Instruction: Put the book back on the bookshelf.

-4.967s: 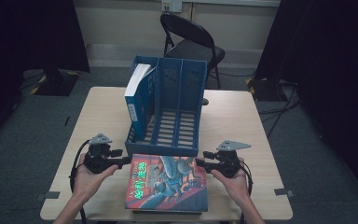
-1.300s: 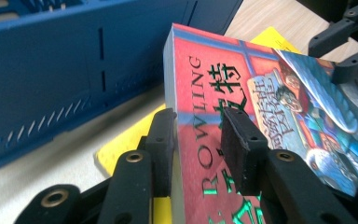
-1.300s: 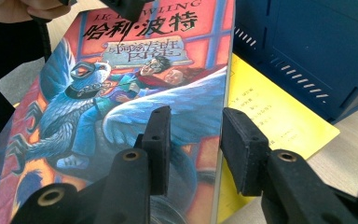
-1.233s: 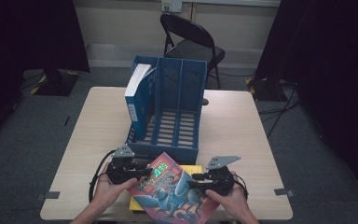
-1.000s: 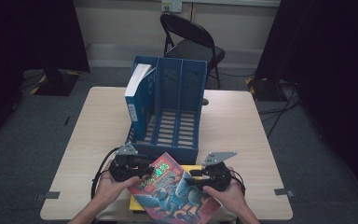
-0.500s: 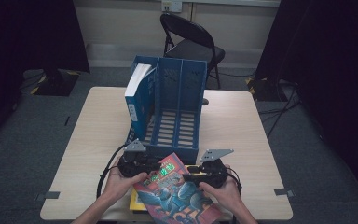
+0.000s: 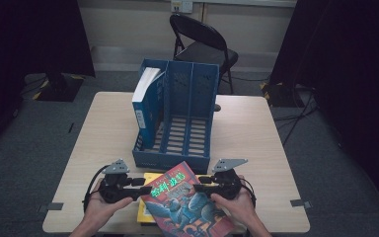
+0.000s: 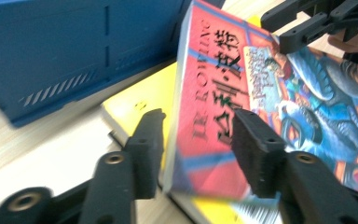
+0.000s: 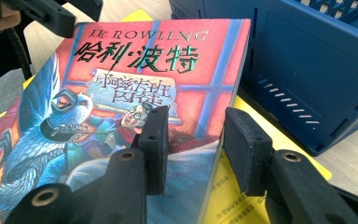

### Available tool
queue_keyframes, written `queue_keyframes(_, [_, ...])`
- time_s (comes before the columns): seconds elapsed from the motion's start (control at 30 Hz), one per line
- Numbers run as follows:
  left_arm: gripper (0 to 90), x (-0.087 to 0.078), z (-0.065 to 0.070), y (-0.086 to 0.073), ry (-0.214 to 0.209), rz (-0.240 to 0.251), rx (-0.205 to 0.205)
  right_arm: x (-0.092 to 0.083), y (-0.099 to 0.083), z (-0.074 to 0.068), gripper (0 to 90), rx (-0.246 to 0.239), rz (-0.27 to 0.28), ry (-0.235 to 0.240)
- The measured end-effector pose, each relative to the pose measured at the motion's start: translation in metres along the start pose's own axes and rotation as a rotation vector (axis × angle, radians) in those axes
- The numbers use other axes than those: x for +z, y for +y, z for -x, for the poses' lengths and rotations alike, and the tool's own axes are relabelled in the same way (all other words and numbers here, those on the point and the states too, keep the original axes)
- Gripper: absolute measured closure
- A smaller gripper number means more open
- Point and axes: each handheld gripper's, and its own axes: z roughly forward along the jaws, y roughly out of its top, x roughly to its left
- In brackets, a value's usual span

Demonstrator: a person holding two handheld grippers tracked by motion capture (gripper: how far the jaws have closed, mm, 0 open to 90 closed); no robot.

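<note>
A book with a red and blue illustrated cover [image 7: 187, 207] is tilted up off a thin yellow booklet [image 7: 144, 212] near the table's front edge. My right gripper [image 7: 200, 183] is shut on the book's right edge; one jaw lies on the cover [image 9: 121, 93] and the other under the page edge [image 9: 193, 140]. My left gripper [image 7: 140, 185] sits at the book's spine side. Its jaws have just been opening, and the spine corner [image 8: 214, 116] stands between them [image 8: 198, 140] without being pressed. The right gripper [image 8: 307, 23] appears at the book's far edge.
A blue three-slot file rack [image 7: 170, 162] stands just behind the book, with a white and blue binder [image 7: 143, 98] in its left slot. The yellow booklet [image 9: 261, 149] runs up to the rack's front wall. A black folding chair [image 7: 202, 39] is beyond the table.
My left gripper has slid left, away from the book's middle, and its jaws have spread off the spine. The right gripper has stayed put on the book.
</note>
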Motion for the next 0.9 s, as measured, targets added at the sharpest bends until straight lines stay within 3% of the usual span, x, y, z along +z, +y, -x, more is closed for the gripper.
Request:
queue_keyframes(0.13, [47.6, -0.003, 0.002, -0.009, 0.012, -0.021, 0.004, 0.0, 0.0, 0.001, 61.4, 0.006, 0.002, 0.007])
queue_keyframes(0.2, [46.2, -0.006, -0.001, -0.012, -0.003, -0.031, 0.01, 0.0, -0.001, 0.001, 61.4, 0.005, 0.008, 0.007])
queue_keyframes(0.3, [46.4, -0.007, -0.004, -0.013, -0.008, -0.023, 0.0, -0.001, -0.002, 0.002, 63.4, 0.009, 0.016, 0.011])
queue_keyframes(0.4, [49.1, -0.003, -0.001, -0.012, -0.007, -0.013, 0.029, -0.002, -0.003, 0.003, 64.8, 0.014, 0.018, 0.011])
queue_keyframes(0.47, [49.9, -0.002, 0.001, -0.012, -0.01, -0.018, 0.009, -0.002, -0.003, 0.001, 65.5, 0.007, 0.019, -0.001])
queue_keyframes(0.6, [47.9, -0.007, 0.002, -0.017, -0.025, -0.023, 0.015, -0.003, -0.003, 0.0, 66.1, -0.005, 0.018, -0.01])
queue_keyframes(0.8, [46.9, -0.009, 0.0, -0.023, 0.015, -0.007, -0.02, -0.003, -0.004, 0.001, 66.1, 0.002, 0.022, -0.002])
queue_keyframes(0.9, [47.9, -0.008, 0.001, -0.022, 0.023, -0.003, -0.001, -0.003, -0.004, 0.001, 66.1, 0.007, 0.025, -0.003])
